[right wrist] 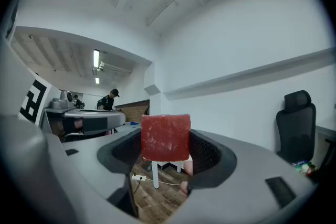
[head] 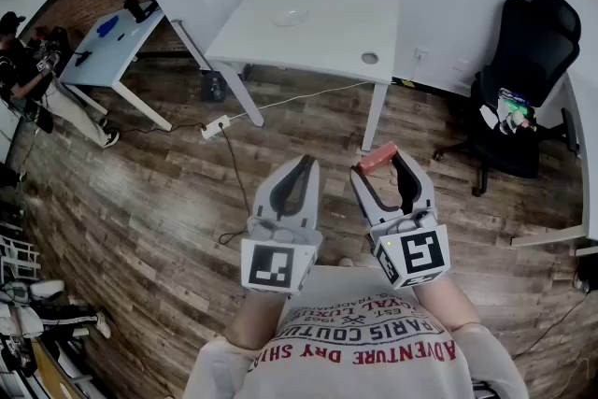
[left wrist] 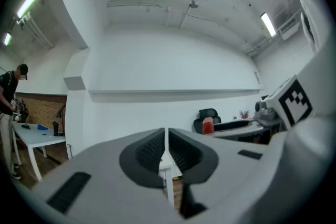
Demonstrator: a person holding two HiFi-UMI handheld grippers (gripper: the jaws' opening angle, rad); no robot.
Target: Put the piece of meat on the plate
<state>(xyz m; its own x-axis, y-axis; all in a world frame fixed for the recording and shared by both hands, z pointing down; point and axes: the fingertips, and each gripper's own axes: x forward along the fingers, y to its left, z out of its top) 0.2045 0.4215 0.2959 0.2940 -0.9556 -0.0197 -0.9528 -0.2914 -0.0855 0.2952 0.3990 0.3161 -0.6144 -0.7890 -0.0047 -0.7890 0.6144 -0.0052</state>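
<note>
Right gripper (head: pixel 382 165) clamps meat (head: pixel 377 158); distant plate (head: pixel 291 17) barely shows.

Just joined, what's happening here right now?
A person holds a gripper in each hand, both level above the wood floor. The right gripper is shut on the meat, a red block at its jaw tips. The left gripper is shut and empty. The plate sits on the white table ahead, not yet reached.
</note>
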